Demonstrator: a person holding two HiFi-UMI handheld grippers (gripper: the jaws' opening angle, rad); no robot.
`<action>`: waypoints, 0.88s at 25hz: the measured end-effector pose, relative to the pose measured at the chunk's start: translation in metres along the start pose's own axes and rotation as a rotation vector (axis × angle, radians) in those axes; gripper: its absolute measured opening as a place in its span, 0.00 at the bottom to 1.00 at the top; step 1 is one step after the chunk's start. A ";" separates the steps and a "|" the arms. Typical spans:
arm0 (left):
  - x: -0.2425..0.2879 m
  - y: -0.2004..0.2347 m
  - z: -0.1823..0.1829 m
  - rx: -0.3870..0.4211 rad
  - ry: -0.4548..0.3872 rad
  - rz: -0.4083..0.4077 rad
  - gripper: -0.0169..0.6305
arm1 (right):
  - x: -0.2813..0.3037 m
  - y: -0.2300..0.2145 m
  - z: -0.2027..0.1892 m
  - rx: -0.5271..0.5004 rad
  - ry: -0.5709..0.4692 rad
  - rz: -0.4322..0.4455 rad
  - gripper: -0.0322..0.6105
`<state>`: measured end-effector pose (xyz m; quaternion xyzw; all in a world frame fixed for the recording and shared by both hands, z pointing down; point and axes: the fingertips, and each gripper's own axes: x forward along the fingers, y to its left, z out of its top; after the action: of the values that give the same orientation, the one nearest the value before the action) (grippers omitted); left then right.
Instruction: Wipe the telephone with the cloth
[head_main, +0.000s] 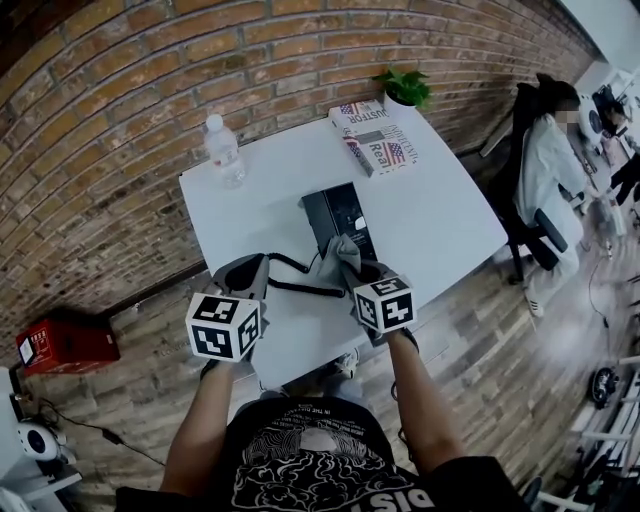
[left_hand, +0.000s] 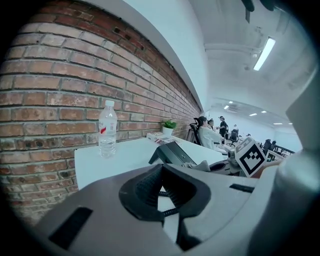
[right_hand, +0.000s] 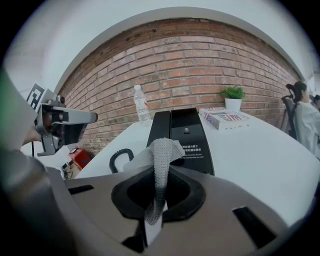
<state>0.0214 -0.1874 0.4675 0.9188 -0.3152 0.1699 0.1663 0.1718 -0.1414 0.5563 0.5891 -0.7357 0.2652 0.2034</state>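
The black telephone (head_main: 338, 212) lies in the middle of the white table (head_main: 450, 215), also seen in the left gripper view (left_hand: 172, 154) and the right gripper view (right_hand: 187, 137). Its coiled cord (head_main: 300, 268) trails toward the table's near edge. My right gripper (head_main: 352, 268) is shut on a grey cloth (head_main: 335, 252), held just in front of the phone's near end. The cloth (right_hand: 161, 155) sticks up between its jaws (right_hand: 157, 200). My left gripper (head_main: 258, 268) hovers at the cord's left end, jaws together (left_hand: 167, 200), with cord showing beyond them.
A water bottle (head_main: 224, 150) stands at the table's far left. A stack of books (head_main: 375, 135) and a potted plant (head_main: 405, 88) sit at the far right corner. A person sits in a chair (head_main: 555, 170) to the right. A red box (head_main: 65, 340) is on the floor.
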 end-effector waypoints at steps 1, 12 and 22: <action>0.000 -0.001 -0.001 0.002 0.003 -0.006 0.04 | -0.001 0.000 -0.003 0.003 0.002 -0.004 0.07; 0.001 -0.009 -0.010 0.012 0.019 -0.039 0.04 | -0.012 -0.001 -0.024 0.013 0.027 -0.031 0.07; 0.002 -0.005 0.000 -0.012 -0.014 -0.003 0.03 | -0.026 0.022 0.047 -0.040 -0.107 0.078 0.07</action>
<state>0.0259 -0.1846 0.4675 0.9194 -0.3159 0.1613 0.1697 0.1568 -0.1477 0.5006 0.5691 -0.7731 0.2264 0.1649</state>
